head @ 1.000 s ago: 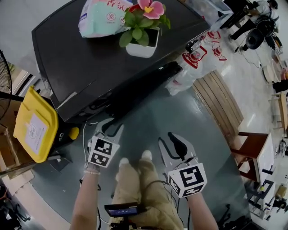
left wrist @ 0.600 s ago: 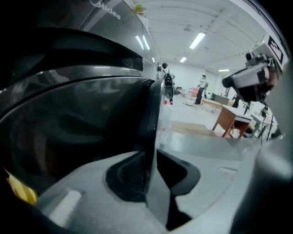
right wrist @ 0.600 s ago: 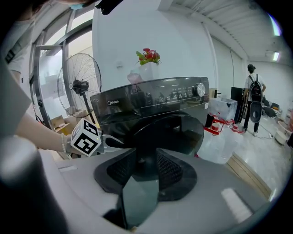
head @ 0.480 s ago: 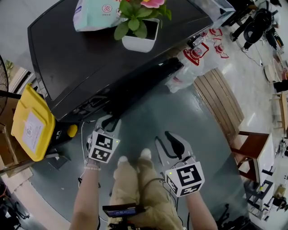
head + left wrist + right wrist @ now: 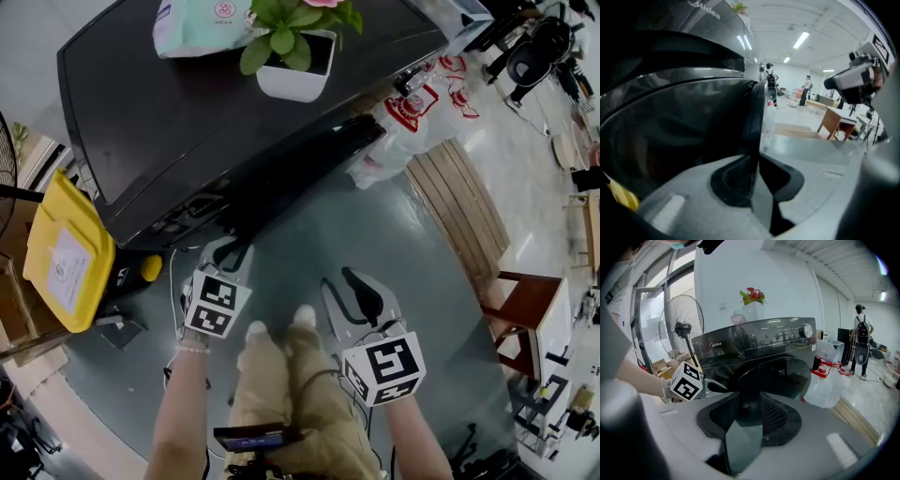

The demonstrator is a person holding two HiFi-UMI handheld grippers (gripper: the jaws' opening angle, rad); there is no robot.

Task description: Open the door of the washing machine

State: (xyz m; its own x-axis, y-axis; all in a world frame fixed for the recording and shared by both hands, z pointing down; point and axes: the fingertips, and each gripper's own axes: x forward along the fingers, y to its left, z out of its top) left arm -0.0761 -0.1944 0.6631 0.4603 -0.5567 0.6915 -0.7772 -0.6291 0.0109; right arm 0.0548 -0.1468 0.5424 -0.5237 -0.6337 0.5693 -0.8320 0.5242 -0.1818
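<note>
The dark washing machine (image 5: 234, 84) stands ahead of me, its round tinted door (image 5: 300, 173) facing my knees. In the left gripper view the door (image 5: 684, 131) fills the left half and its rim (image 5: 757, 117) runs straight up between the pads. My left gripper (image 5: 228, 255) has just been closing and now grips that rim (image 5: 753, 173). My right gripper (image 5: 356, 291) hovers open a little back from the door, with nothing between its fingers (image 5: 750, 411). From the right gripper view the door (image 5: 787, 376) shows beyond the jaws, with the left gripper's marker cube (image 5: 686, 383) beside it.
A potted plant (image 5: 291, 56) and a pale bag (image 5: 202, 23) sit on the machine's top. A yellow container (image 5: 66, 253) is at the left, plastic bags (image 5: 403, 131) and wooden slats (image 5: 464, 216) at the right. A fan (image 5: 684, 326) stands left of the machine. My legs (image 5: 281, 375) are between the grippers.
The left gripper's jaws, wide open a second ago, have closed onto the door's rim. Both hands have stayed nearly where they were.
</note>
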